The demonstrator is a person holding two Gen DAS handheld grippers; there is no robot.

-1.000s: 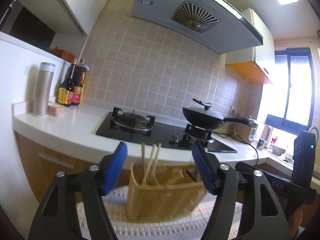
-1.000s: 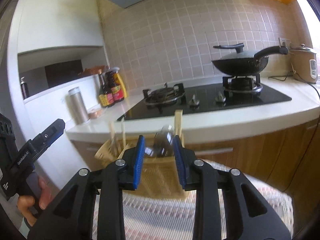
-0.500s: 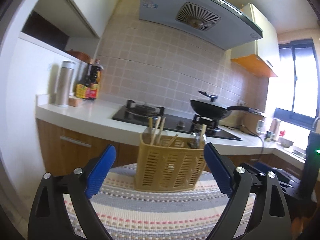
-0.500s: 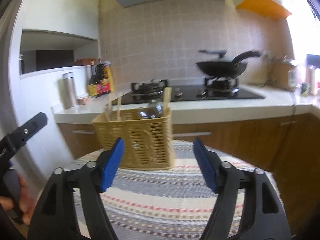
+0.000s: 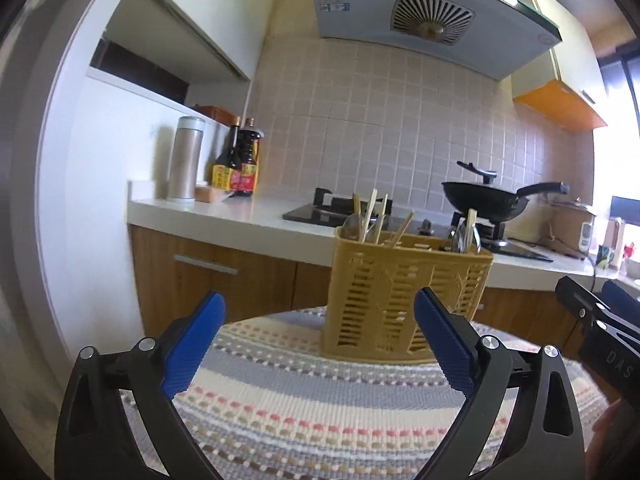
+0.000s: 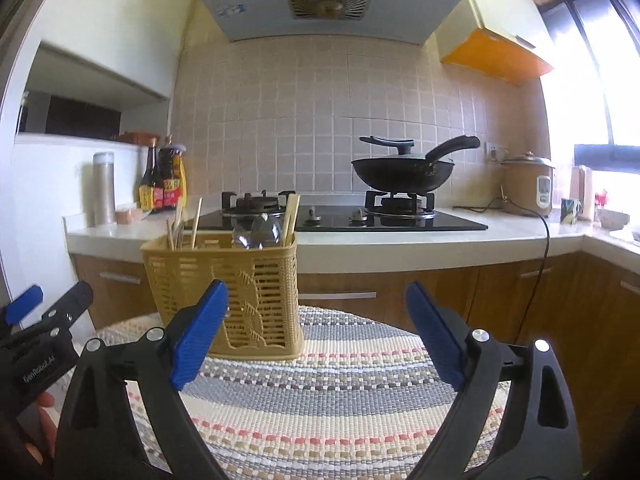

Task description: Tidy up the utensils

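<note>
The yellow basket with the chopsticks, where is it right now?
The basket stands on the striped mat, left of centre in the right wrist view, in front of the counter and stove.

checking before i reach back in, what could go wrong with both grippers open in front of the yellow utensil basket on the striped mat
The tall yellow basket stands near the far edge of the round striped mat; a push could tip it off. Chopsticks lean loosely above the rim, so a finger of the open left gripper or right gripper might snag one.
</note>
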